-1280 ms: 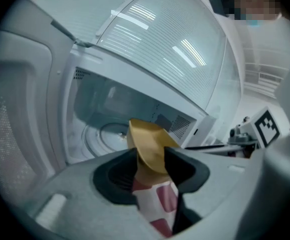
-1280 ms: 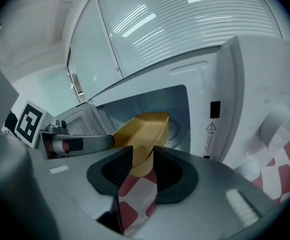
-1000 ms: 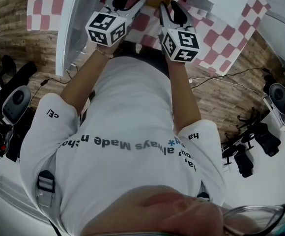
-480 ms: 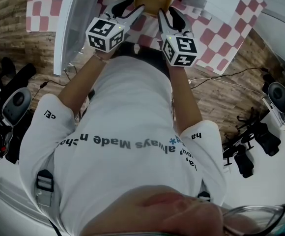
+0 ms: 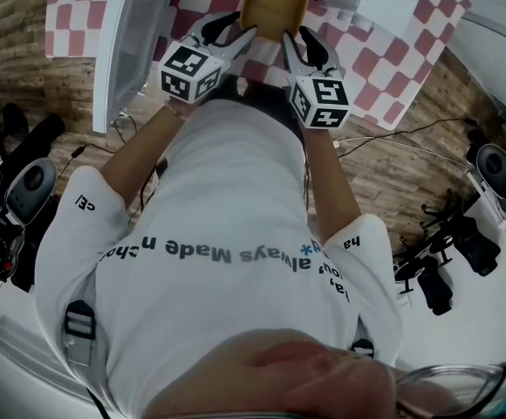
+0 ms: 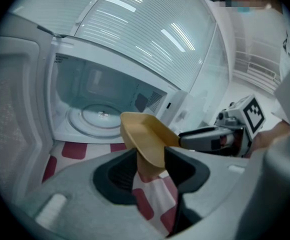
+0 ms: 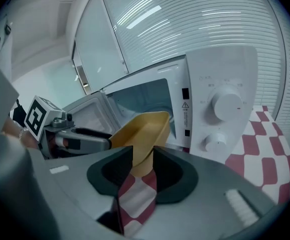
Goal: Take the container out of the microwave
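The yellow container point(image 5: 275, 3) is already out of the open microwave point(image 6: 92, 111), in front of its cavity and above the checked surface point(image 5: 384, 72). The left gripper point(image 6: 150, 159) and right gripper point(image 7: 144, 161) each have their jaws clamped on 1 side of it. Setting it down seems all that is left.

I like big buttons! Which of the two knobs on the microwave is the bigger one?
The upper knob on the white microwave. It is clearly wider than the lower knob right beneath it.
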`<action>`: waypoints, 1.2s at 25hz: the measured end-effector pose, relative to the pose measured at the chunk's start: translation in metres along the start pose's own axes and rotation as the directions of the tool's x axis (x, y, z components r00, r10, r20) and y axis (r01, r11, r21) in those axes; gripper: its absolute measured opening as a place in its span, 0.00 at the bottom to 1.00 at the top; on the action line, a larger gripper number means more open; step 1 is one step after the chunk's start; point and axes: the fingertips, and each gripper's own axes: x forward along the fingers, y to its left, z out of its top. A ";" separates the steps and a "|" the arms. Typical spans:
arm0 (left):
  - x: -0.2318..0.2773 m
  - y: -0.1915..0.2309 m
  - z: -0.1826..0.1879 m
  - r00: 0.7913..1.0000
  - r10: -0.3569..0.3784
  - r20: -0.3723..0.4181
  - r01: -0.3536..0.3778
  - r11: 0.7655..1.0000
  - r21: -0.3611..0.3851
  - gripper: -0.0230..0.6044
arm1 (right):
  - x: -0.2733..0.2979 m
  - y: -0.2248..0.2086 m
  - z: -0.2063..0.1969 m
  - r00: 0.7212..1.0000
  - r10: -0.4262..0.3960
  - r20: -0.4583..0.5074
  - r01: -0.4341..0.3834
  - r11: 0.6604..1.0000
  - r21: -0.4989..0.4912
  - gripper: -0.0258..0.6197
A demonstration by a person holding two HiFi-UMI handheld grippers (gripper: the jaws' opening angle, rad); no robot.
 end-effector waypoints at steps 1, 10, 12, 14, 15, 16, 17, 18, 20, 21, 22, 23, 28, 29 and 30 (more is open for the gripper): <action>0.001 -0.002 -0.002 1.000 -0.007 -0.009 0.007 1.000 0.007 0.31 | -0.002 -0.001 -0.003 1.000 0.000 -0.005 0.000 1.000 0.001 0.24; 0.009 -0.027 -0.025 0.995 -0.062 -0.080 0.064 0.998 0.029 0.32 | -0.017 -0.014 -0.027 0.999 -0.017 -0.043 0.018 1.000 0.015 0.23; 0.012 -0.031 -0.030 0.993 -0.074 -0.095 0.077 0.996 0.035 0.32 | -0.021 -0.017 -0.033 0.998 -0.021 -0.055 0.022 1.000 0.019 0.23; 0.015 -0.034 -0.033 0.991 -0.083 -0.108 0.088 0.995 0.042 0.31 | -0.024 -0.021 -0.040 0.998 -0.025 -0.066 0.026 0.999 0.019 0.23; 0.017 -0.037 -0.035 0.989 -0.087 -0.116 0.093 0.995 0.046 0.31 | -0.025 -0.022 -0.042 0.997 -0.026 -0.071 0.028 0.999 0.021 0.23; 0.018 -0.039 -0.037 0.988 -0.091 -0.125 0.098 0.994 0.050 0.31 | -0.027 -0.024 -0.045 0.997 -0.028 -0.076 0.030 0.999 0.023 0.23; 0.020 -0.041 -0.040 0.986 -0.095 -0.134 0.103 0.993 0.053 0.32 | -0.028 -0.025 -0.048 0.996 -0.030 -0.080 0.032 0.999 0.026 0.23; 0.021 -0.042 -0.043 0.985 -0.100 -0.143 0.109 0.993 0.056 0.31 | -0.029 -0.026 -0.051 0.996 -0.031 -0.085 0.034 0.999 0.029 0.23; 0.024 -0.046 -0.049 0.981 -0.109 -0.161 0.120 0.991 0.058 0.32 | -0.031 -0.029 -0.057 0.995 -0.034 -0.093 0.038 0.999 0.035 0.23; 0.025 -0.048 -0.051 0.979 -0.114 -0.169 0.126 0.990 0.059 0.32 | -0.032 -0.030 -0.060 0.995 -0.036 -0.097 0.040 0.998 0.038 0.23; 0.026 -0.049 -0.054 0.977 -0.120 -0.178 0.132 0.989 0.061 0.32 | -0.033 -0.032 -0.062 0.994 -0.038 -0.101 0.042 0.998 0.040 0.23; 0.027 -0.051 -0.057 0.974 -0.125 -0.187 0.139 0.988 0.062 0.32 | -0.034 -0.033 -0.065 0.994 -0.041 -0.104 0.045 0.998 0.042 0.23; 0.033 -0.058 -0.068 0.962 -0.148 -0.231 0.166 0.984 0.058 0.32 | -0.039 -0.039 -0.077 0.991 -0.050 -0.125 0.057 0.997 0.053 0.23; 0.035 -0.060 -0.070 0.959 -0.151 -0.238 0.169 0.984 0.057 0.32 | -0.040 -0.041 -0.080 0.990 -0.052 -0.128 0.060 0.997 0.057 0.23; 0.037 -0.061 -0.072 0.957 -0.155 -0.245 0.173 0.983 0.057 0.32 | -0.041 -0.043 -0.083 0.990 -0.055 -0.131 0.064 0.996 0.061 0.23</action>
